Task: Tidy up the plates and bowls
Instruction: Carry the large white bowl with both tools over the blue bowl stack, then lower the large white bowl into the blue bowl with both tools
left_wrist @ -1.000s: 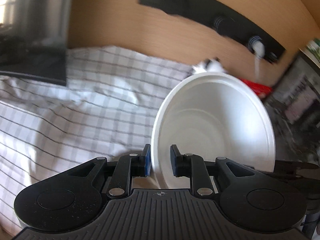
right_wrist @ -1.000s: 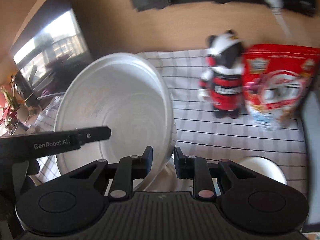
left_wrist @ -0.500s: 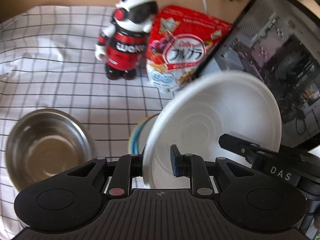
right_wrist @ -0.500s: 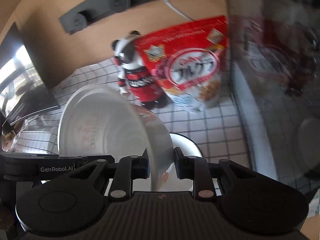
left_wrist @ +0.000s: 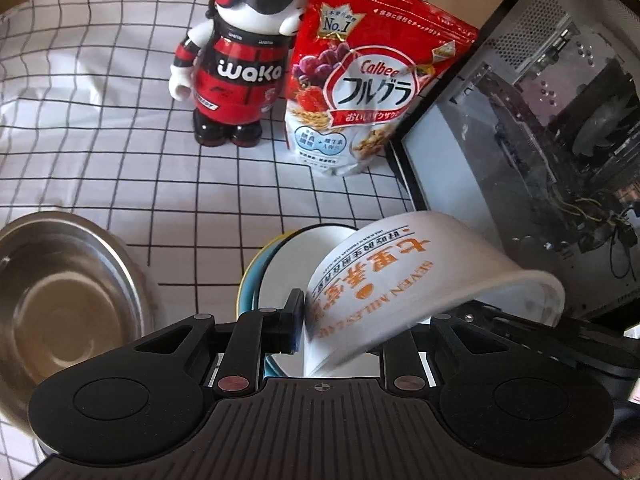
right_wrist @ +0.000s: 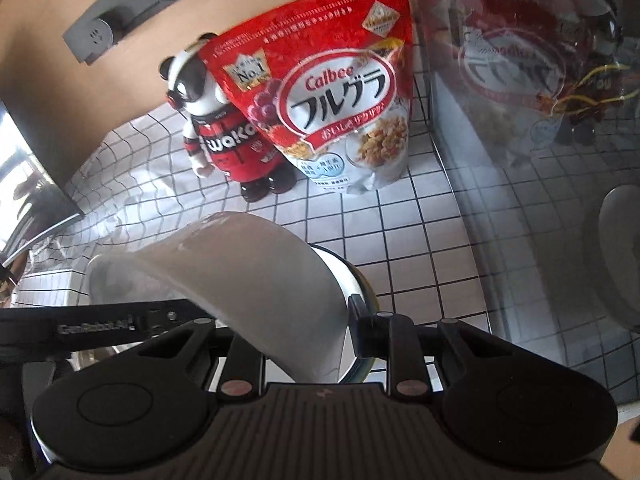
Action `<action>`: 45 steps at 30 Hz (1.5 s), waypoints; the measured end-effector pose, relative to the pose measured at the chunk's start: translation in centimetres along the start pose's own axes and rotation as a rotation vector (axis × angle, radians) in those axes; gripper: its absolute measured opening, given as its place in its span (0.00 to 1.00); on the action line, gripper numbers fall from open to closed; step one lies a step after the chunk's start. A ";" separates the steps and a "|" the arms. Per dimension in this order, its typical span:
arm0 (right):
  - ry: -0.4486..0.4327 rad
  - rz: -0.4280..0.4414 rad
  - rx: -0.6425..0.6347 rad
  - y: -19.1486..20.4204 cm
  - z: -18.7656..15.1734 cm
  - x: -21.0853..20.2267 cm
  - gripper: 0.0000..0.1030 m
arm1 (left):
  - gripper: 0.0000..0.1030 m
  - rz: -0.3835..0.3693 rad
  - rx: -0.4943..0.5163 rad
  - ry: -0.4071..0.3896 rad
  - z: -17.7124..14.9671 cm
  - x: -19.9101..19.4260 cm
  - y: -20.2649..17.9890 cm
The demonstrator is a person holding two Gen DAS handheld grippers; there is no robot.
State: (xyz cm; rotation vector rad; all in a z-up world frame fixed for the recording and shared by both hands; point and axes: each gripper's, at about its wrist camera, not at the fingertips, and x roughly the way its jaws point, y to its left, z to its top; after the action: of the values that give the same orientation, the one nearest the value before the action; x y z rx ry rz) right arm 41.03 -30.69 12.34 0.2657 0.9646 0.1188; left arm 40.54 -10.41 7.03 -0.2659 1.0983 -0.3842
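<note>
A white tablecloth with a thin black grid [left_wrist: 120, 152] covers the table, wrinkled toward the back, with a tan wall behind it carrying a dark power strip [right_wrist: 132, 8]. On the right stands a computer case with a clear side panel [left_wrist: 540, 120], its wiring visible through the panel, which mirrors the red bag in the right wrist view. At the left edge of the left wrist view sits an empty stainless steel bowl [left_wrist: 60, 292]. Held tilted in the air above the cloth is a white paper bowl with orange lettering [left_wrist: 400, 276], its printed outer wall turned toward the left camera and its plain outer wall [right_wrist: 260, 280] toward the right camera. The left gripper [left_wrist: 340, 328] pinches one side of its rim, one finger outside the wall and the other hidden behind it; the right gripper [right_wrist: 308, 336] pinches the opposite side of the rim in the same way. Directly under the tilted bowl, resting on the cloth, is a stack of bowls: a white one with a dark rim nested in a blue and yellow one [left_wrist: 280, 272]. At the back stands a red Calbee cereal bag [left_wrist: 360, 80], upright against the computer case, and just left of it, touching it, a panda-like figure in a red and black suit [left_wrist: 240, 68].
</note>
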 end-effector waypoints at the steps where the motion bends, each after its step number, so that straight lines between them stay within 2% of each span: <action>1: 0.009 -0.002 0.007 -0.2 0.1 0.4 0.22 | 0.21 -0.008 -0.002 0.005 0.1 0.3 0.3; 9: 0.047 -0.022 0.031 -0.8 0.2 2.2 0.22 | 0.25 0.034 -0.010 0.032 0.1 1.4 1.7; 21: 0.067 -0.031 0.041 -1.0 0.2 3.2 0.22 | 0.25 0.039 -0.018 -0.014 0.9 0.4 2.0; 29: 0.083 -0.056 0.050 -1.7 -0.5 3.9 0.23 | 0.27 0.132 0.040 0.003 0.5 1.6 2.2; 33: 0.085 -0.056 0.064 -2.0 -0.7 3.9 0.28 | 0.28 0.123 0.030 0.016 0.6 1.9 2.7; 38: 0.100 -0.048 0.075 -1.9 -1.1 4.2 0.30 | 0.26 0.123 0.025 0.037 0.6 2.4 2.8; 45: 0.132 -0.052 0.113 -1.9 -2.0 5.4 0.36 | 0.31 0.071 -0.022 0.073 0.3 3.2 4.1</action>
State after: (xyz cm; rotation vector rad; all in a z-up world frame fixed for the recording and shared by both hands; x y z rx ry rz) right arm 42.40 -30.98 6.45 0.3397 1.1108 0.0347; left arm 42.80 -8.11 2.94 -0.2333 1.1812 -0.3207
